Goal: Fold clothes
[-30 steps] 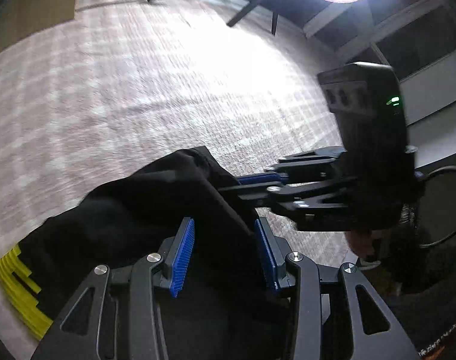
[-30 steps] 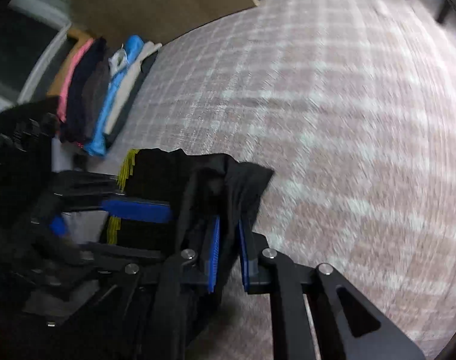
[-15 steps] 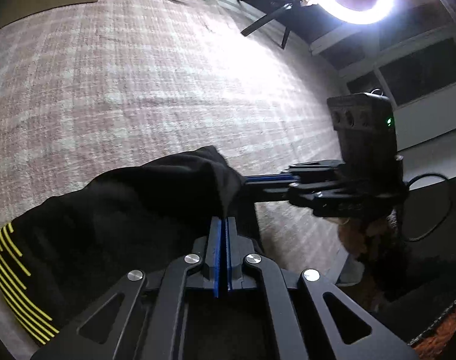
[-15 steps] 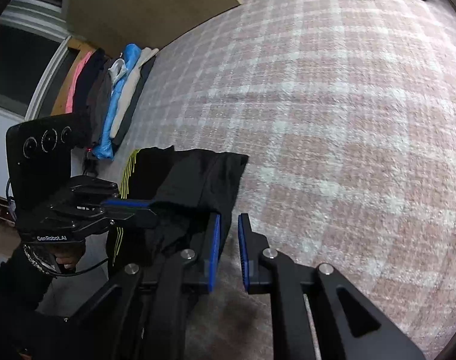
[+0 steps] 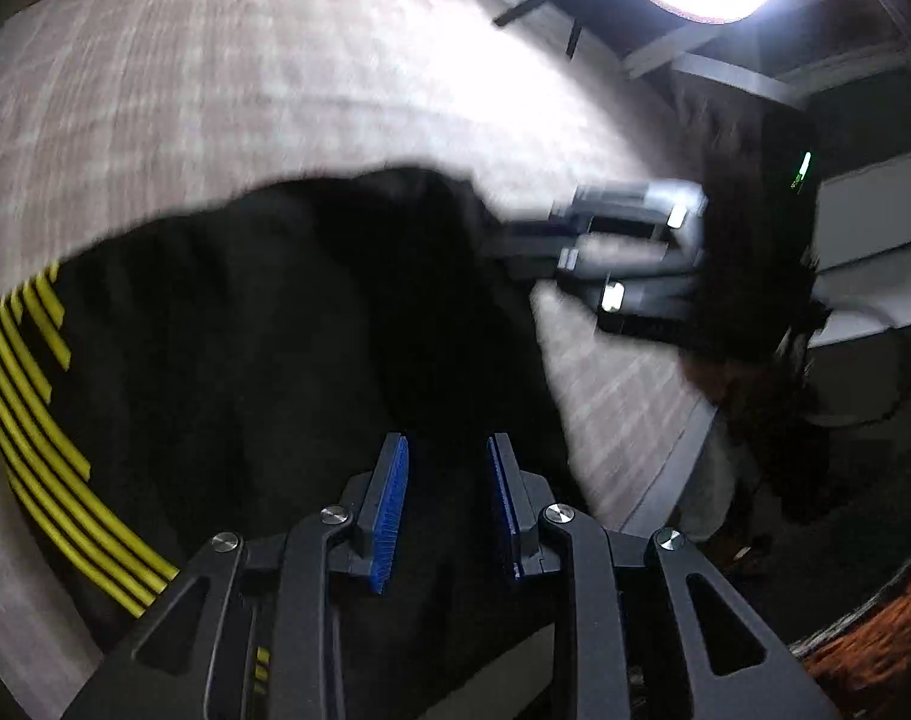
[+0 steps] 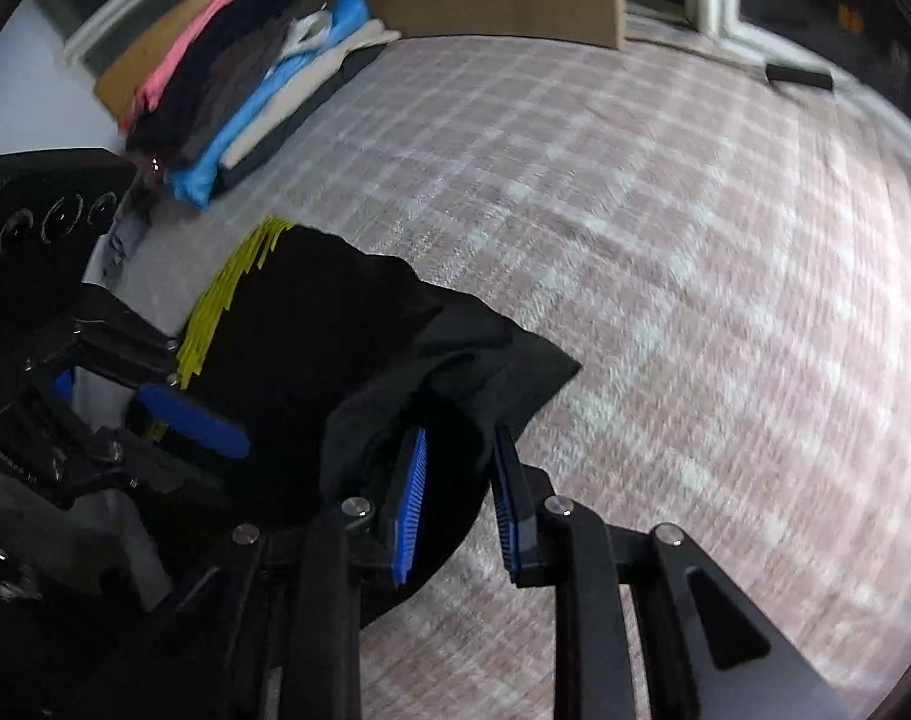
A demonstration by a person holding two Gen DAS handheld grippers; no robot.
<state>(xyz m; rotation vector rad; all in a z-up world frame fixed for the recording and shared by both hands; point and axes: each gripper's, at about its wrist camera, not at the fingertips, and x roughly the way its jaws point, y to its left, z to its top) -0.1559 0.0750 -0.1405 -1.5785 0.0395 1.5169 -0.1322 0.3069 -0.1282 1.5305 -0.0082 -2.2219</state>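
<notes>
- Black garment (image 5: 287, 360), yellow-striped: laid on checked carpet (image 6: 665, 240); no legible writing is seen.
- Left gripper (image 5: 446, 504): jaws just opened, parted over cloth, nothing clamped.
- Right gripper (image 6: 458, 504): jaws just opened, parted; cloth draped between, not pinched.

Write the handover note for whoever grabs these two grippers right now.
Left gripper: jaws have just been opening; black garment lies between and under them, not pinched.
Right gripper: jaws have just been opening; a corner of the garment drapes loosely between them.
Things: the garment, with yellow stripes along one edge, sits bunched on the plaid surface. Stack of folded clothes lies at the far edge.
Done: the garment looks doubled over once.
Left: probably flatten it, finish the fold, and move it to the stack.
</notes>
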